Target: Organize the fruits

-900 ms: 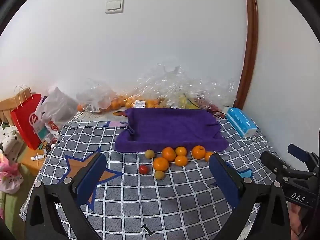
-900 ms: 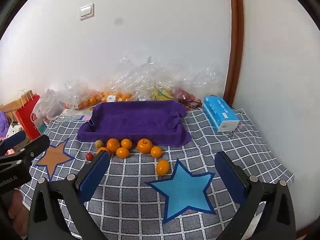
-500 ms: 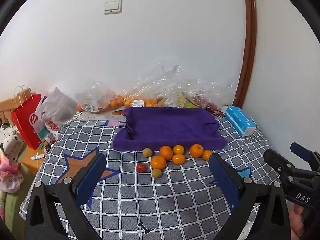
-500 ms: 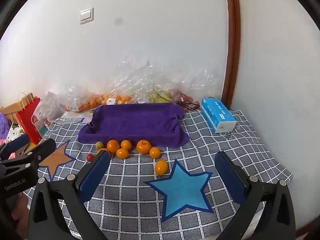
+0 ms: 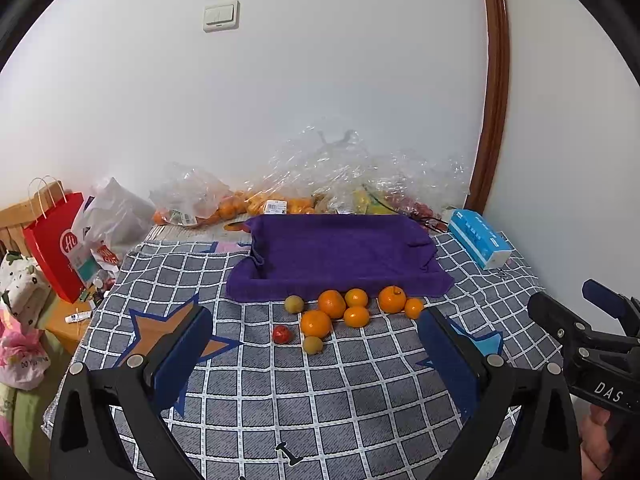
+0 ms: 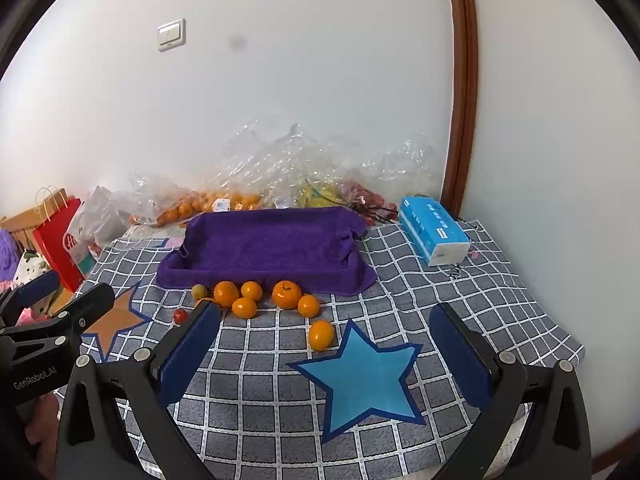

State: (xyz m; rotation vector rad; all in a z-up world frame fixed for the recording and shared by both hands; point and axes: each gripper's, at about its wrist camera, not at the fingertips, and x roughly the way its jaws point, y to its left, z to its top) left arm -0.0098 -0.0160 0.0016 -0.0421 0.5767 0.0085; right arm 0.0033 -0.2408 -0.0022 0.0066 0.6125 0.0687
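Both grippers have eased back a touch, the fruit sliding lower in view. Left gripper and right gripper gape wide, gripping nothing, above the checked cloth. Oranges cluster against the purple tray's near edge.

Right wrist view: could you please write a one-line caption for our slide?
Open right hand-held gripper hovers over a checked cloth, oranges lined before an empty purple tray.

White wall, light switch, brown wooden trim, checked star-print cloth on table.
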